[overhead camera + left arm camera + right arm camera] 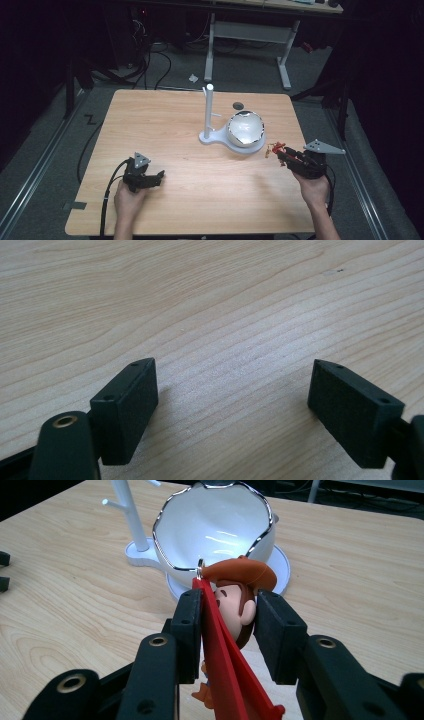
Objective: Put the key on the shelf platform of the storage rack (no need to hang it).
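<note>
Leftmost, the left gripper [159, 176] rests low on the wooden table [165, 130], jaws spread with nothing between them, well apart from the work. Mid-table stands a white jewellery stand [208, 112] with a silver-rimmed white bowl [215, 527] on its base. At right, the right gripper [227, 630] is clenched on a cowboy figurine keychain [239, 592] with its red strap [225, 665], held just before the bowl. Pickup looks done; hanging or dropping it remains, judging by the layout. Nothing blocks the way.

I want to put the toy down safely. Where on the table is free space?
The light wooden table is bare left of the white stand with its egg-shaped bowl, and along the near edge between both tools. It is crowded around that stand.
</note>
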Demonstrator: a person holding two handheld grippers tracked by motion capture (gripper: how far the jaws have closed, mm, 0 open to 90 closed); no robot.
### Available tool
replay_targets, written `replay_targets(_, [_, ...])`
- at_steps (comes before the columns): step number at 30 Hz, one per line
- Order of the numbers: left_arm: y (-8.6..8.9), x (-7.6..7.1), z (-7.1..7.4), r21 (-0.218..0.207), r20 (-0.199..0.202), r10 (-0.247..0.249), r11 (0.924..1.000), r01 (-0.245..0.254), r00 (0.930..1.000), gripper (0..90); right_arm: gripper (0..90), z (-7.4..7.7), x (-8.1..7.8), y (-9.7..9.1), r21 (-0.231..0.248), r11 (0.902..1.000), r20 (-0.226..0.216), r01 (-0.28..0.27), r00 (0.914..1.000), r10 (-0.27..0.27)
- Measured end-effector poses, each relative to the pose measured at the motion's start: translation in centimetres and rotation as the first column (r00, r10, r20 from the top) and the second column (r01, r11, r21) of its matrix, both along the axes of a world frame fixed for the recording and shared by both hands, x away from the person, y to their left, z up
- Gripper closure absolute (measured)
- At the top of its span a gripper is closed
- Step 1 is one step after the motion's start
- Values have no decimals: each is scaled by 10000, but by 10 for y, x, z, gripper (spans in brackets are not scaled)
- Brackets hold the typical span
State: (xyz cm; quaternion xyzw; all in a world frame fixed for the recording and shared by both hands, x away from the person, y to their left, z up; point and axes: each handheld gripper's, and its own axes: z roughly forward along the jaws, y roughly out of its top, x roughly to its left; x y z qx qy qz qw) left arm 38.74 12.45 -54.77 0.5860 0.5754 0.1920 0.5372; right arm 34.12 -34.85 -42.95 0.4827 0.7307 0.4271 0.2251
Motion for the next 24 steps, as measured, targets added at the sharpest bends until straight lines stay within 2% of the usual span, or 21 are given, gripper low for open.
replay_targets(24, [0,0,0,-2,1,3,10000,-3,10000,204,641,23,23,21,-51,9974,232,-719,9971,720])
